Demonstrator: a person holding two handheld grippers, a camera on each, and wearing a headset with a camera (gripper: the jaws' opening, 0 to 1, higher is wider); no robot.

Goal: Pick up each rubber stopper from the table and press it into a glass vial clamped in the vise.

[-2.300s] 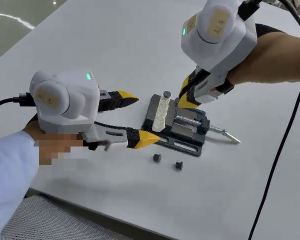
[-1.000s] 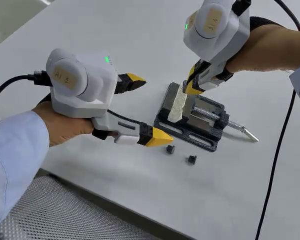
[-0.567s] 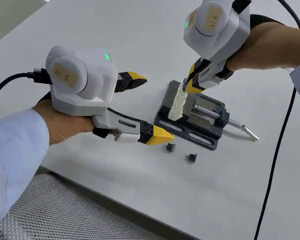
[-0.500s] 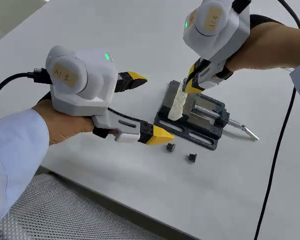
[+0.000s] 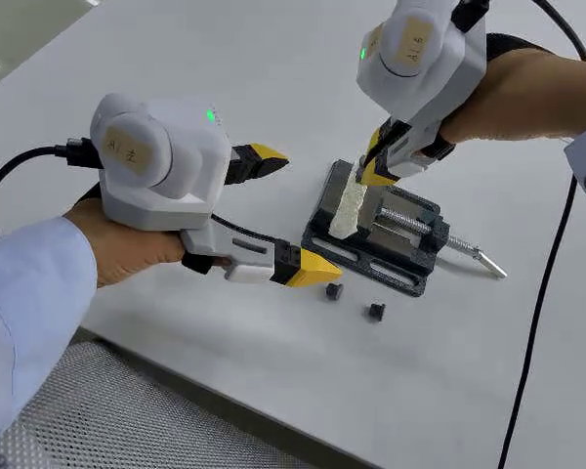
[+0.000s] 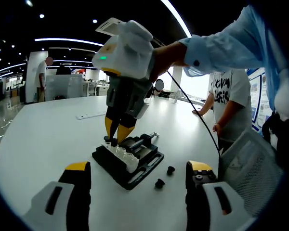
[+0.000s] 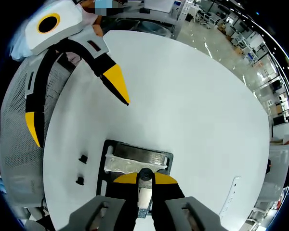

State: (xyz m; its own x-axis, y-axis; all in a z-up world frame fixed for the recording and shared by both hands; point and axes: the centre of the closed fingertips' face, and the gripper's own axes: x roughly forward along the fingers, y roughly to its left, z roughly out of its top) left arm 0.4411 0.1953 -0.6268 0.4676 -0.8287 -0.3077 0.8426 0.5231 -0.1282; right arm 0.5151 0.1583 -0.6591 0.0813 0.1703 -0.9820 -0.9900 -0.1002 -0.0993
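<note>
A black vise (image 5: 402, 256) clamps a row of glass vials (image 5: 349, 207) on the white table. My right gripper (image 5: 375, 172) comes down on the far end of that row, shut on a dark rubber stopper (image 7: 145, 174) that sits between its yellow tips over the vise (image 7: 135, 150). Two loose stoppers (image 5: 333, 290) (image 5: 376, 312) lie on the table just in front of the vise. My left gripper (image 5: 291, 210) hovers open to the left of the vise with nothing in it. Its own view shows the vise (image 6: 143, 169), the vials (image 6: 126, 156) and both loose stoppers (image 6: 170, 169) (image 6: 159, 183).
The vise's screw handle (image 5: 474, 256) sticks out to the right. A black cable (image 5: 542, 293) runs down the table's right side. The table's front edge (image 5: 225, 386) lies close below the left gripper. People stand behind the table (image 6: 229, 103).
The right gripper has come from beside the vise onto the far end of the vial row, where a stopper stood. Over the last second hardly anything has moved. The left gripper stays open.
</note>
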